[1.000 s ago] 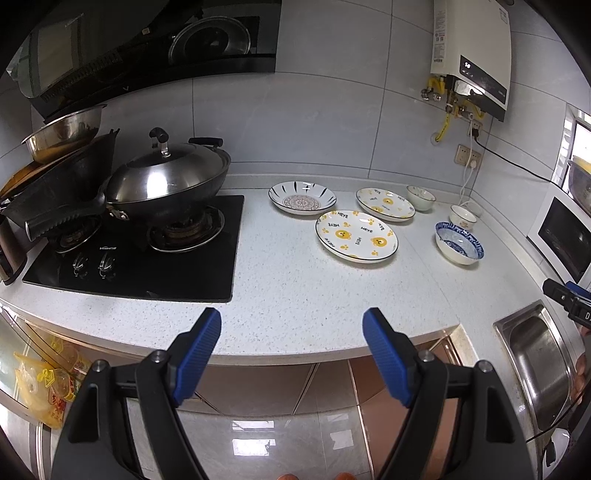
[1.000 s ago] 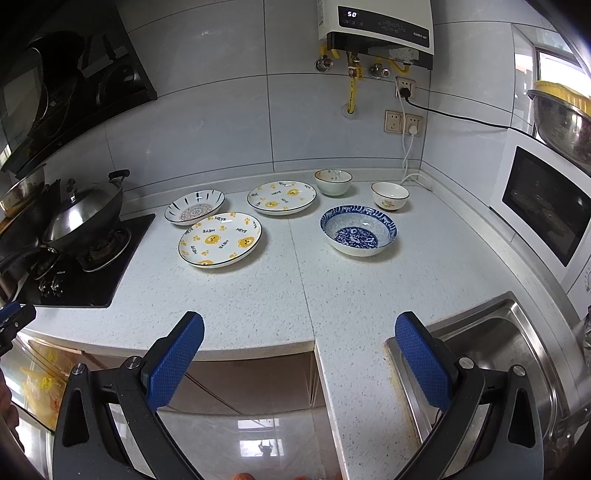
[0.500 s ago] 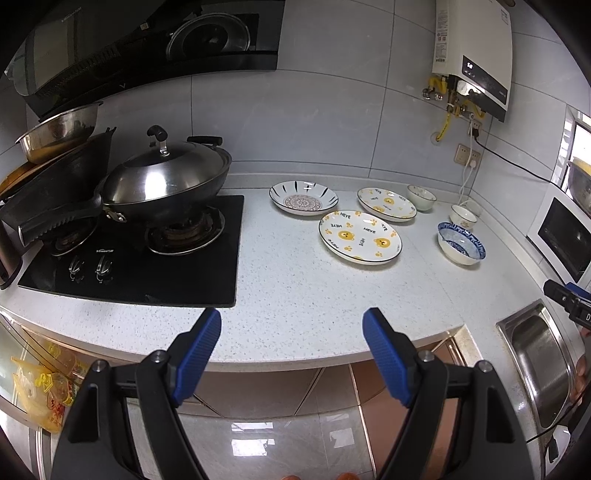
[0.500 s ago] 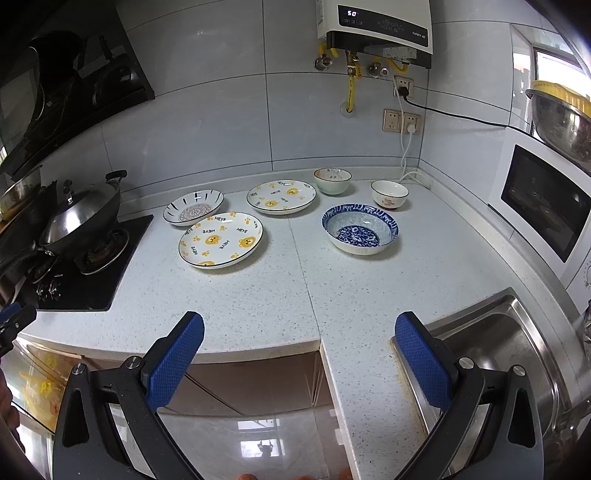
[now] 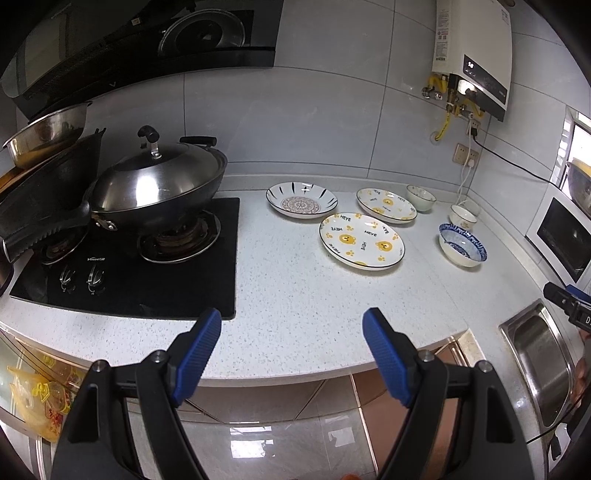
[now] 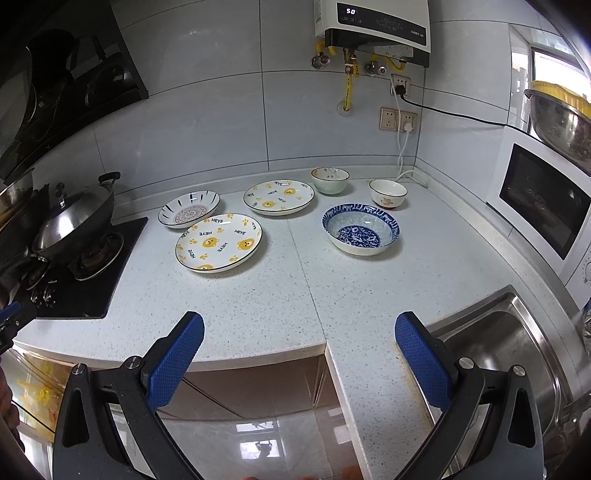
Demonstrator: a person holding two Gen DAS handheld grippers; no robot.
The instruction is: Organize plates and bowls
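Note:
On the white counter lie two bear-print plates, a near one (image 5: 361,240) (image 6: 218,242) and a far one (image 5: 386,205) (image 6: 279,197). A striped plate (image 5: 301,199) (image 6: 189,209) lies at the back left. A blue patterned bowl (image 5: 462,244) (image 6: 361,228) sits to the right. Two small white bowls (image 6: 330,180) (image 6: 388,193) stand near the wall. My left gripper (image 5: 291,328) is open and empty over the counter's front edge. My right gripper (image 6: 299,332) is open and empty, also at the front edge.
A black gas hob (image 5: 140,266) with a lidded wok (image 5: 159,184) is at the left. A steel sink (image 6: 509,343) lies at the right front. A microwave (image 6: 543,206) stands at the right. A water heater (image 6: 373,29) hangs on the wall.
Both grippers have moved slightly forward toward the counter; the dishes appear a little nearer. Both stay open and nothing on the counter has moved.

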